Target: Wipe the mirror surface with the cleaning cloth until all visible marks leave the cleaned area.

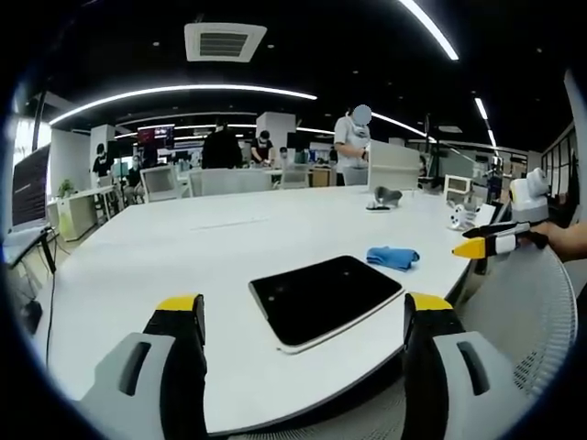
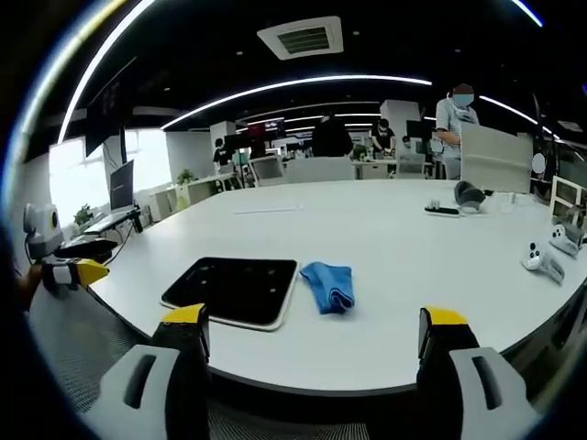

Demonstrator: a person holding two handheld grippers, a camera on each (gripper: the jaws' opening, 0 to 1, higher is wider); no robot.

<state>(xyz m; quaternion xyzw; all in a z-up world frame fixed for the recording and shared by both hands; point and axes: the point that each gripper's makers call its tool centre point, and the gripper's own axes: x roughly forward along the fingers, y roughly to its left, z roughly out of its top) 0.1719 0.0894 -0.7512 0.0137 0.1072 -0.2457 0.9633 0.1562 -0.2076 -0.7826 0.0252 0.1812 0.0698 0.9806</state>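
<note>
The mirror [image 1: 326, 298] is a dark rectangular slab with a white rim, lying flat near the front edge of the white table [image 1: 183, 247]. A folded blue cleaning cloth [image 1: 393, 258] lies just beyond its far right corner, apart from it. My left gripper [image 1: 305, 310] is open, its yellow-tipped jaws wide apart in front of the table edge, holding nothing. In the right gripper view the mirror [image 2: 234, 291] sits left of the cloth [image 2: 330, 285]. My right gripper [image 2: 316, 321] is also open and short of the table. Each gripper shows at the side of the other's view [image 1: 486, 243] [image 2: 73, 272].
A grey mesh chair back [image 1: 527, 312] stands by the table's curved edge. A white controller [image 2: 537, 257] and a grey object on a dark base [image 2: 463, 197] rest farther along the table. Several people stand among desks and monitors at the back.
</note>
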